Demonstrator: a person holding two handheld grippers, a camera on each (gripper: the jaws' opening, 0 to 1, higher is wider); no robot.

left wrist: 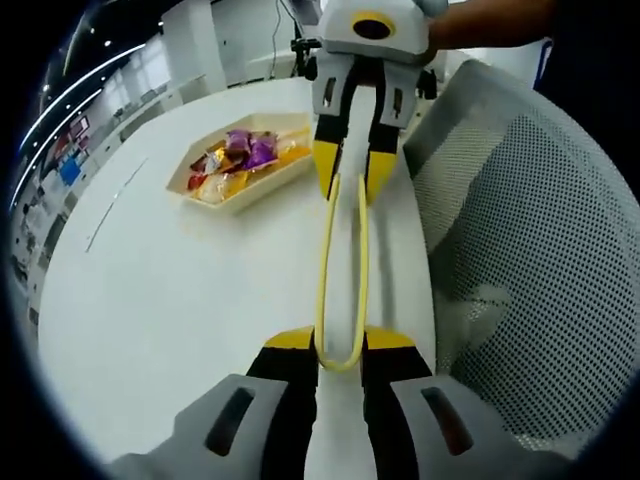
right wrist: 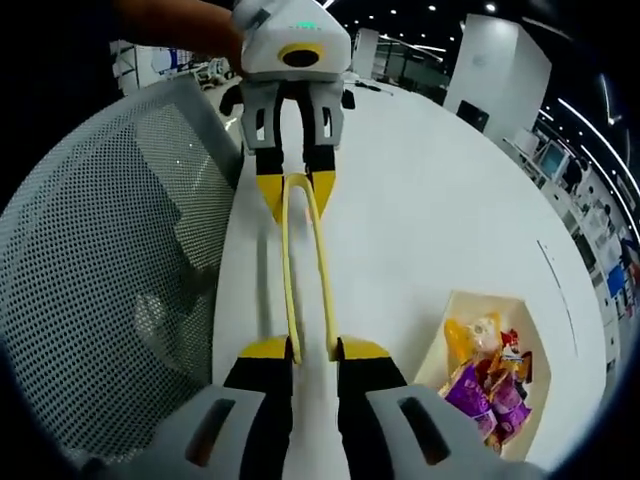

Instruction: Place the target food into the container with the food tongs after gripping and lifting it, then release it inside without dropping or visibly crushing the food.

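Room: open office hall, ceiling lights and desks far behind.
Table (left wrist: 180,300): white, wide, carrying everything; its edge runs beside the chair.
Chair (left wrist: 530,250): grey mesh back, standing at the table's edge, beside both grippers.
Tray (left wrist: 232,197): cream, angular, resting on the table well apart from the tongs; in the right gripper view it sits at lower right.
Food (left wrist: 235,160): wrapped snacks in purple, yellow and red, heaped inside the tray, none lifted.
Tongs (left wrist: 340,270): yellow, thin, stretched above the table between the two grippers, arms close together.
Left gripper (left wrist: 340,340): jaws clamped on the looped end of the tongs.
Right gripper (right wrist: 312,348): jaws closed around the tongs' two arm tips; in the left gripper view it reaches in from the top.
Hand (right wrist: 185,25): a person's, grasping the left gripper's body.
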